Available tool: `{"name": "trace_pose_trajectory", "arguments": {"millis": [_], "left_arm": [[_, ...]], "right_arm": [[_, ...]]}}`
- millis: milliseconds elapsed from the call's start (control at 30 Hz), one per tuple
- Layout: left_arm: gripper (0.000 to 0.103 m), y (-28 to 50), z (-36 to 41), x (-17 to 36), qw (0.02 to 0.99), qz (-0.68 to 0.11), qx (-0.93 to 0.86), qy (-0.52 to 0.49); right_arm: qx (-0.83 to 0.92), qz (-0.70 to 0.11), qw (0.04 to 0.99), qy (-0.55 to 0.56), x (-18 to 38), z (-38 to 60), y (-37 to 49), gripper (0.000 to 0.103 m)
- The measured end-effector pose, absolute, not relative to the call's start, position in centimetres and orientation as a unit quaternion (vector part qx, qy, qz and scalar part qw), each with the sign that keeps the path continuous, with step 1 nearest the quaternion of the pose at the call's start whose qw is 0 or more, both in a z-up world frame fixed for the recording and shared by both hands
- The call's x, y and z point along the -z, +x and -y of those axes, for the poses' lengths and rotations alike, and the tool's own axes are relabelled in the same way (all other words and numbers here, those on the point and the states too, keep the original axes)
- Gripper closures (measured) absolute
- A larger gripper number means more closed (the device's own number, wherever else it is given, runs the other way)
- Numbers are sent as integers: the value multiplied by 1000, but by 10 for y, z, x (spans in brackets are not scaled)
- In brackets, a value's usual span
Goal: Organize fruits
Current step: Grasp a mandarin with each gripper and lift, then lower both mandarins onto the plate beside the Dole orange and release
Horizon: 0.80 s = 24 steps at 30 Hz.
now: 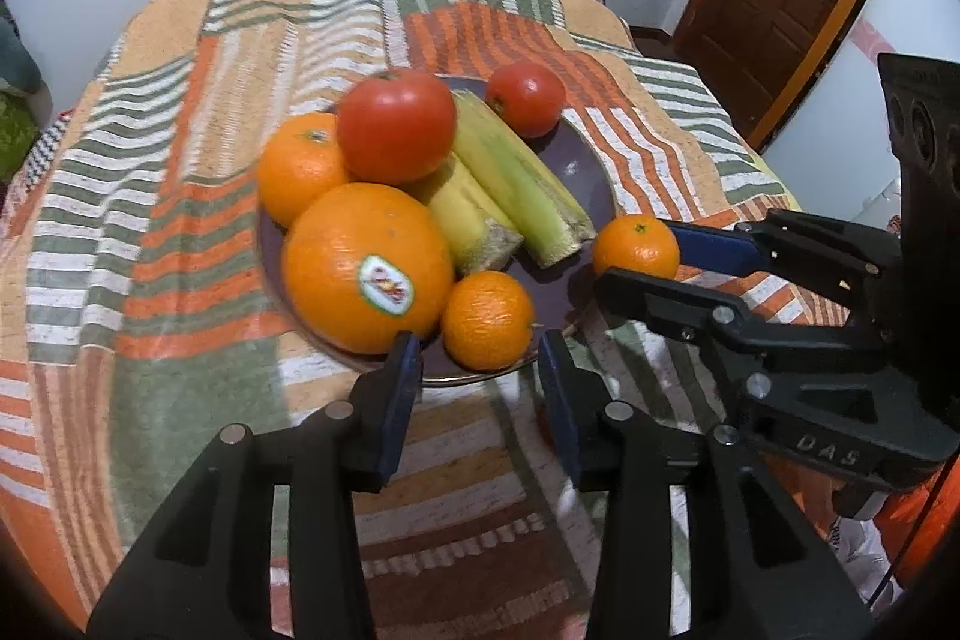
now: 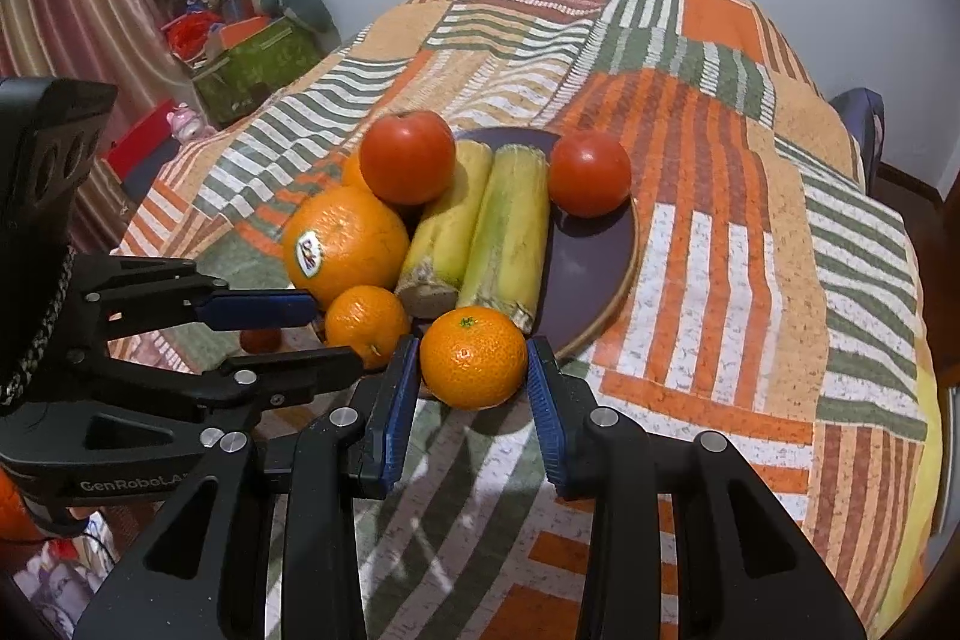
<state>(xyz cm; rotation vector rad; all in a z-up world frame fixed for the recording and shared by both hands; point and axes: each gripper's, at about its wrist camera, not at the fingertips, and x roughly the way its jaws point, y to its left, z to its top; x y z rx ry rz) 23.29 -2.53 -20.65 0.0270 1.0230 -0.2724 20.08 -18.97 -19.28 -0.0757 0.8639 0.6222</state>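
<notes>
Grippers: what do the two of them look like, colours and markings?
Both are matte black plastic with silver screw heads and ribbed blue finger pads. The left gripper shows raised "GenRobot" lettering on its body in the right wrist view; the right gripper shows "DAS" in the left wrist view.

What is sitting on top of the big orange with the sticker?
A large tomato rests above the big orange, leaning on it and on a smaller orange behind. What lies beneath that pile on the plate is covered, so I cannot tell.
</notes>
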Motion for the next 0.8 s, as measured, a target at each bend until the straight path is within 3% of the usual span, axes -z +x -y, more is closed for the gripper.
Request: {"name": "trace_pose_trajectory", "arguments": {"millis": [800], "left_arm": [[58,229,-40,184,888,-455,68,-24]], "right_arm": [[-313,-394,861,-78,189,132,234,70]]}}
